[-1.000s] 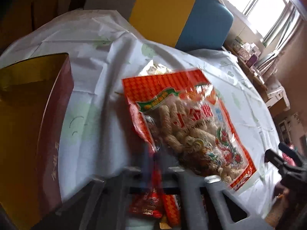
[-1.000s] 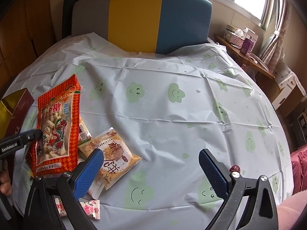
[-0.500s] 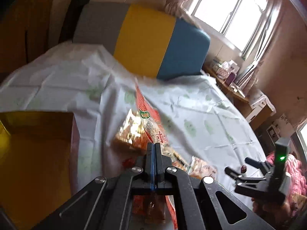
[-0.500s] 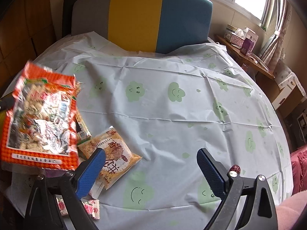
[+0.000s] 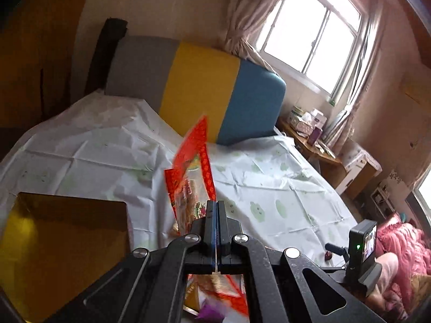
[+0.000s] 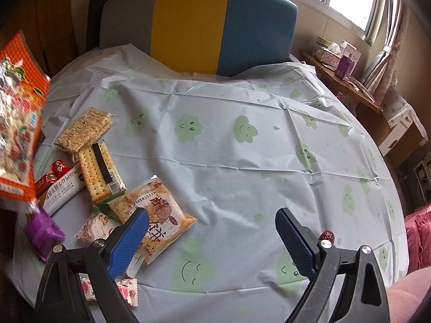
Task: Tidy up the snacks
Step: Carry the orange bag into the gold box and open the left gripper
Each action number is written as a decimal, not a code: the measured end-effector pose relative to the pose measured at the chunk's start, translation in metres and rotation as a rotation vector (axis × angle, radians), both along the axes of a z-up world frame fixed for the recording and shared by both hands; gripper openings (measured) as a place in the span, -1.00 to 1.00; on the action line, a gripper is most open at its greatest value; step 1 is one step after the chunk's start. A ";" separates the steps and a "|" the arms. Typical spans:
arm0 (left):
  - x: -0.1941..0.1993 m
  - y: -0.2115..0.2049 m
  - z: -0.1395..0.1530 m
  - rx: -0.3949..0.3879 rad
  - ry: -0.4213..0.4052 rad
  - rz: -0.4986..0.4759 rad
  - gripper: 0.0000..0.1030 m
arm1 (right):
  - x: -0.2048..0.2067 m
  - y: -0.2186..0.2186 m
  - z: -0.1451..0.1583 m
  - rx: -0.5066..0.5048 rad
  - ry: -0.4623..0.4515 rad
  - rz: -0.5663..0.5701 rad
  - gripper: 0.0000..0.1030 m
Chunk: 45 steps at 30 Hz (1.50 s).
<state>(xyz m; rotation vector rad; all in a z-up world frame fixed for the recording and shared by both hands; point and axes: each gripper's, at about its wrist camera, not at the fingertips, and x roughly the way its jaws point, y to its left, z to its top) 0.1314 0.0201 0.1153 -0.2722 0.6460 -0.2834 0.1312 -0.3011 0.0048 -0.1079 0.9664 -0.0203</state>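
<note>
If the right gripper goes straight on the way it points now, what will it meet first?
Most likely the bare tablecloth: the open right gripper points down at it with nothing between its fingers. The yellow pastry packet lies just beside its left finger; depth is unclear.

Both wrist views look down across the table [image 6: 242, 161], sharing perhaps the striped headboard [image 5: 199, 86].

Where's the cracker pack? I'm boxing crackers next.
Right wrist view, left side: the cracker pack lies on the tablecloth, between the sesame bar and the round-cake packet.
</note>
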 end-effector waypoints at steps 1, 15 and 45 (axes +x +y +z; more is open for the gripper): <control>-0.001 0.005 0.003 -0.007 -0.002 0.008 -1.00 | 0.000 0.000 0.000 -0.001 -0.001 -0.001 0.87; -0.023 0.107 -0.005 0.058 0.027 0.248 -1.00 | -0.001 0.006 -0.003 -0.008 0.014 0.024 0.87; -0.071 0.047 -0.097 0.139 0.189 0.140 -0.64 | -0.031 0.079 -0.021 0.394 0.235 0.298 0.40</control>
